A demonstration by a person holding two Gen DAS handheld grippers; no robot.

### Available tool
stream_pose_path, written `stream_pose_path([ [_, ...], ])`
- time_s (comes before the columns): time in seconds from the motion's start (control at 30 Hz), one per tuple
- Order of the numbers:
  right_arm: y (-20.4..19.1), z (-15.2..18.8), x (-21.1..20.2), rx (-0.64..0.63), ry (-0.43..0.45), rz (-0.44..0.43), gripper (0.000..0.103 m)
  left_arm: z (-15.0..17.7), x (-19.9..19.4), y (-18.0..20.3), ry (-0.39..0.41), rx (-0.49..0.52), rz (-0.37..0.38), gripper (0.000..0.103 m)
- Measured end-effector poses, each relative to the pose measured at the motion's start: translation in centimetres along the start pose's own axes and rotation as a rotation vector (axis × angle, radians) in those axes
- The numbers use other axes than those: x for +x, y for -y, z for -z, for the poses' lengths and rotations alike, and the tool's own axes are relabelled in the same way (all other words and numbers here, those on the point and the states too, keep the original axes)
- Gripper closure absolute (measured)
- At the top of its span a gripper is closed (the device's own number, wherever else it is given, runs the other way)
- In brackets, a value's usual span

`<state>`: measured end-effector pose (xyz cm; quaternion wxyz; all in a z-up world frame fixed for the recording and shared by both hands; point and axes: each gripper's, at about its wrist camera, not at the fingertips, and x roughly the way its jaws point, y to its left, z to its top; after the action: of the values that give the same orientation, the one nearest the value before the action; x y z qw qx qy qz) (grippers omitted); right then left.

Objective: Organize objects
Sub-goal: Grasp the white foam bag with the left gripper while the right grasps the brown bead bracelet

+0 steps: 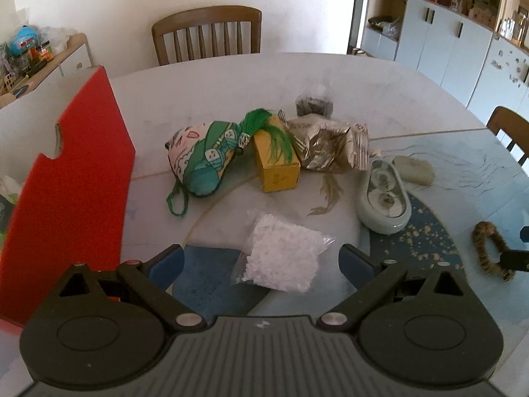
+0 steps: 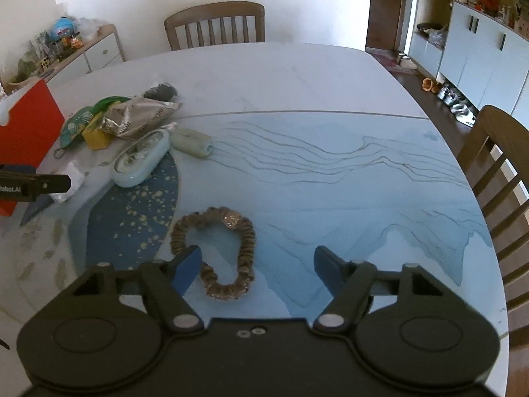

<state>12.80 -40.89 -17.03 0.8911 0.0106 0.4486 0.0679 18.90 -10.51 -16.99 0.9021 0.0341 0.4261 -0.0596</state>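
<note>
My left gripper [image 1: 261, 259] is open, its jaws on either side of a clear bag of white granules [image 1: 282, 258] on the table. Behind it lie a green patterned pouch [image 1: 198, 158], a yellow box [image 1: 276, 165] with a green tassel [image 1: 274, 132] over it, a silver foil packet [image 1: 327, 145], a dark bag [image 1: 312, 102], a pale oval dish [image 1: 385, 198] and a pale stone-like lump [image 1: 413, 167]. My right gripper [image 2: 258, 264] is open over a brown beaded bracelet [image 2: 215, 251], which lies near the left jaw. The left gripper shows at the left edge of the right wrist view [image 2: 33, 185].
A red and white open box [image 1: 76, 172] stands at the table's left. Wooden chairs stand at the far side [image 1: 206, 33] and the right side [image 2: 496, 182]. The table edge [image 2: 476, 182] curves on the right. Cabinets [image 2: 479, 56] line the right wall.
</note>
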Motion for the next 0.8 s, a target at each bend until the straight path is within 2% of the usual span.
stream_pose_path([
  [0.27, -0.6, -0.2, 0.5, -0.037, 0.001, -0.007, 0.052, 0.5, 0.9, 0.4, -0.003, 0.020, -0.028, 0.003],
  [0.4, -0.8, -0.4, 0.6, -0.037, -0.002, -0.026, 0.067, 0.4, 0.9, 0.5, 0.006, 0.025, -0.030, 0.004],
  [0.43, -0.9, -0.4, 0.6, -0.038, -0.002, -0.026, 0.075, 0.4, 0.9, 0.6, 0.005, 0.031, -0.034, 0.007],
  [0.5, -1.2, -0.4, 0.7, -0.049, -0.005, -0.028, 0.084, 0.4, 0.8, 0.7, 0.003, 0.040, -0.031, 0.014],
  [0.67, -1.4, -0.4, 0.9, -0.041, -0.010, -0.035, 0.095, 0.3, 0.6, 0.8, -0.010, 0.049, -0.002, 0.042],
  [0.73, -1.5, -0.5, 0.9, -0.038, -0.012, -0.030, 0.096, 0.2, 0.5, 1.2, -0.014, 0.069, 0.008, 0.051],
  [0.8, -1.7, -0.5, 0.9, -0.034, -0.014, -0.026, 0.097, 0.2, 0.3, 1.5, -0.018, 0.085, 0.005, 0.054],
])
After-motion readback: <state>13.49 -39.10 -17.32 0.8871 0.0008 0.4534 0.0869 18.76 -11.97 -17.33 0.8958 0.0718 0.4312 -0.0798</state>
